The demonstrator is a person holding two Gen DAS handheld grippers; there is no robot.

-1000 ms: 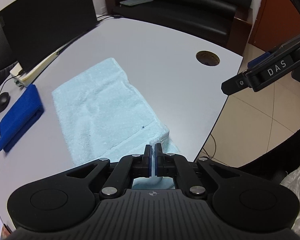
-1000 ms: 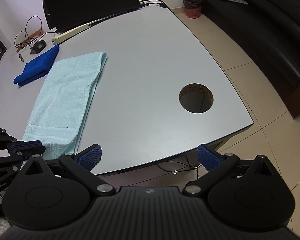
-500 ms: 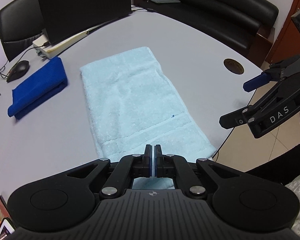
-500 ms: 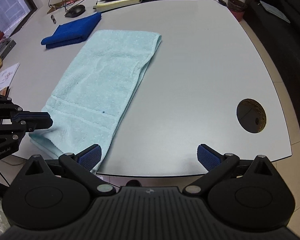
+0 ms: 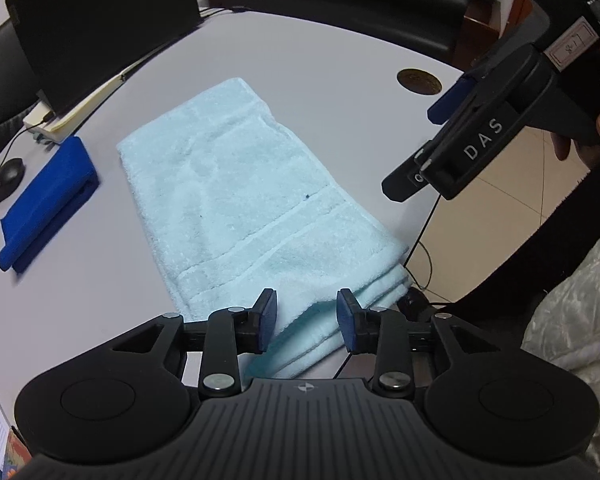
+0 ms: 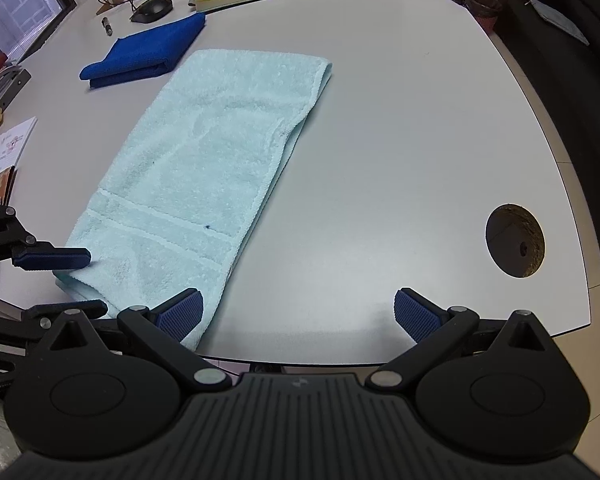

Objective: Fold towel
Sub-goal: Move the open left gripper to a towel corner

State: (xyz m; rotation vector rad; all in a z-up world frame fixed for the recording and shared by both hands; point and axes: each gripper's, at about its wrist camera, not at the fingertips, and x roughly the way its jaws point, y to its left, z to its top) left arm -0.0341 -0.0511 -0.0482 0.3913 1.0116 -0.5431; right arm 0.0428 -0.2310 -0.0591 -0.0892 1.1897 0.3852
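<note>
Where the pale grey table (image 6: 400, 152) fills most of both wrist views, a light blue towel (image 6: 204, 176) is recorded lying folded lengthwise, its near end reaching the table's front edge at the lower left of the right wrist frame and lower centre of the left wrist frame. The left gripper (image 5: 306, 316) is seen with jaws parted to a moderate gap, set on either side of the towel's near end and clamping nothing. The right gripper (image 6: 298, 314) is seen with jaws spread wide over bare table just right of the towel, holding nothing.

Other items noted: a folded dark blue cloth (image 6: 144, 54) beside the towel's far left corner; a computer mouse (image 6: 152, 9) beyond it, upper left; a black monitor (image 5: 100, 28) at the far edge. A round cable hole (image 6: 515, 241) is cut in the table at right. A dark basket (image 6: 482, 5) stands on the floor, upper right; its contents cannot be made out.
</note>
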